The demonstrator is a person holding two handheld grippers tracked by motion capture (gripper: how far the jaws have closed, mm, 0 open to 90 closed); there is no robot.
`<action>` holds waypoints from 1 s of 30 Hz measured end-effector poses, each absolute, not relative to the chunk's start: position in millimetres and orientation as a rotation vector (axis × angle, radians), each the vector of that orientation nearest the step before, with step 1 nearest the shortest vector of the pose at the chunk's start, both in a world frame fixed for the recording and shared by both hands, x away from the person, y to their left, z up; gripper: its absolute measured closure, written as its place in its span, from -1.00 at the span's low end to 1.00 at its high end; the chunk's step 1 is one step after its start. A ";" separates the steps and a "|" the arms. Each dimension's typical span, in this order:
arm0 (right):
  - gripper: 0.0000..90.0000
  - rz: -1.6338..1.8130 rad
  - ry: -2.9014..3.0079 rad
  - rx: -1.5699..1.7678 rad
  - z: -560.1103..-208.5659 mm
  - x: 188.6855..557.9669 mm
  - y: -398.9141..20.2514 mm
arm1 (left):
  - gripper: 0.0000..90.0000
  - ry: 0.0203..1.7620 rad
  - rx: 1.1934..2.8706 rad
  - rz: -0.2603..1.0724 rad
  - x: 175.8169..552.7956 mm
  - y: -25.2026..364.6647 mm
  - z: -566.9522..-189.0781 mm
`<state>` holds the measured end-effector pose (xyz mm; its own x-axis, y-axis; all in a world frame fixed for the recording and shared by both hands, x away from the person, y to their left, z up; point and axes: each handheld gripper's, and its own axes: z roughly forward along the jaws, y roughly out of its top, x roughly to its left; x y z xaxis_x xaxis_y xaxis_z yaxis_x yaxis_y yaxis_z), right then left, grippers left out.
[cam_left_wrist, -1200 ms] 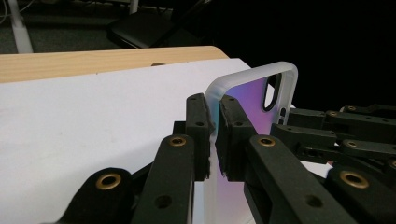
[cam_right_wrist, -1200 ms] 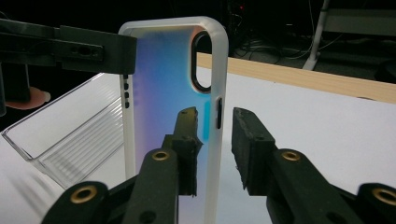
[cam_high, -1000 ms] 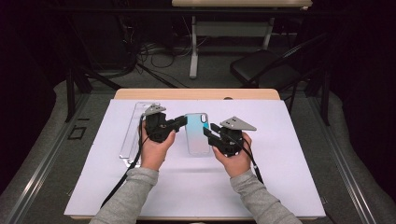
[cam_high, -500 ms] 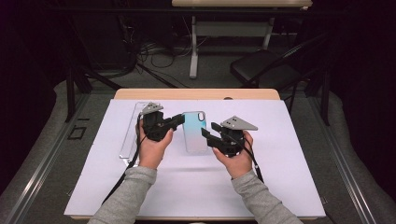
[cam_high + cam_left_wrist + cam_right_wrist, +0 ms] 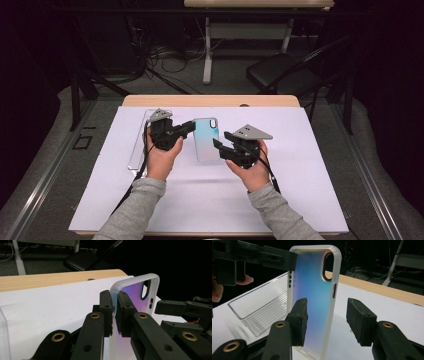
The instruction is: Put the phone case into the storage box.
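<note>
The phone case [image 5: 206, 139] is in the middle of the white mat [image 5: 320, 165], lifted a bit and tipped up. The left gripper [image 5: 190, 127] pinches the case's left edge near the far end and holds it tight. The right gripper [image 5: 220, 141] has just been opening; its jaws stand apart on either side of the case's near end, not pressing it. A clear tray [image 5: 141, 140] lies to the left. I think the case has been passed to the left gripper. Putting it somewhere, maybe in the tray, is left to do.
</note>
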<state>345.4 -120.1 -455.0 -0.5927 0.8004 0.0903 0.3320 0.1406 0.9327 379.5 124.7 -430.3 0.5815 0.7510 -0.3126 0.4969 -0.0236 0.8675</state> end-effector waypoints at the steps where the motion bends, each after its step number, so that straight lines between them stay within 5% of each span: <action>1: 0.15 1.449 1.994 1.087 -455.2 345.4 -119.9 | 0.87 1.049 1.677 0.277 379.5 125.0 -430.2; 30: 0.01 1.427 2.029 1.042 -453.5 348.3 -124.3 | 0.87 1.051 1.674 0.311 380.0 139.9 -421.9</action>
